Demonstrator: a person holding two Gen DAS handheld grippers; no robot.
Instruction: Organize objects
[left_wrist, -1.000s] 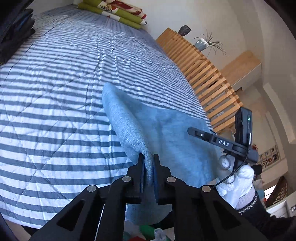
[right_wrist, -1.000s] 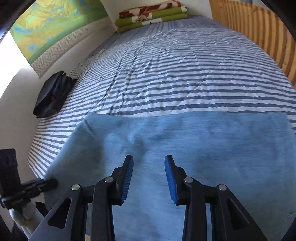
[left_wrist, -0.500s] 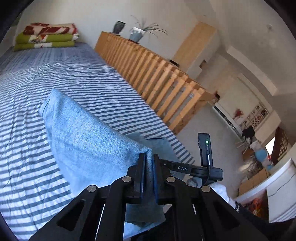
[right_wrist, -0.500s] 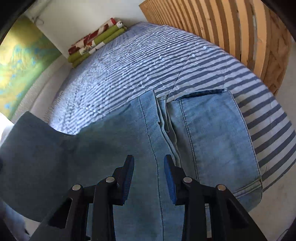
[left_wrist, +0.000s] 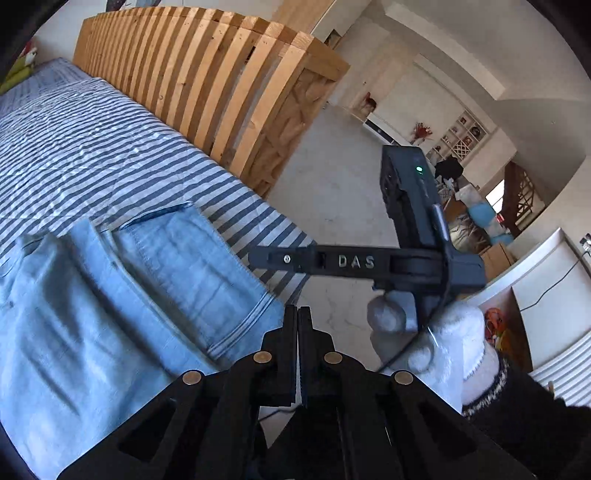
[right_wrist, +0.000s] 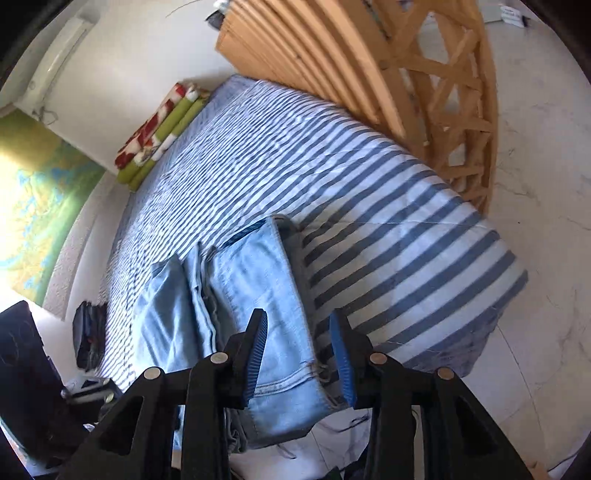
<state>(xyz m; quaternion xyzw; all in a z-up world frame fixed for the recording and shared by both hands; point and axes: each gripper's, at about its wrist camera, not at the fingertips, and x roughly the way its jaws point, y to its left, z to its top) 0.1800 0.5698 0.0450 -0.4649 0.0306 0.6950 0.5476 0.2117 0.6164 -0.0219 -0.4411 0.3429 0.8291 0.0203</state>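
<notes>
- Light-blue jeans (right_wrist: 236, 302) lie folded near the foot end of a bed w/ a blue-and-white striped quilt (right_wrist: 369, 206); one end of the denim hangs over the bed's edge toward the floor.
- In the left wrist view the same jeans (left_wrist: 122, 295) fill the lower left, seams and a stitched hem visible (folded layers, hem edge nearest the tongs).
- Left gripper (left_wrist: 297, 314): jaws pressed together, nothing between them; tips sit just past the hem of the jeans, over the pale floor (left_wrist: 332, 192), not touching the cloth.
- Right gripper (right_wrist: 299, 343): blue-padded jaws partly spread and opening a little more; the jeans' hem lies below and between them, but the pads don't press on it – nothing pinched.
- Right gripper also shows in the left wrist view (left_wrist: 266, 257), a black body marked "DAS" w/ a green light, held by a hand in a white glove (left_wrist: 436, 339) and a dark sleeve; it points left toward the bed's corner.
- Wooden slatted rail (right_wrist: 362, 62) runs along the far side of the bed.
- Rolled blankets, red/white and green (right_wrist: 159, 129), sit at the head end against the wall.
- Dark bundle of cloth (right_wrist: 88, 332) lies at the bed's left side, well apart from the jeans.
- Green-yellow wall map (right_wrist: 33, 199) on the left wall.
</notes>
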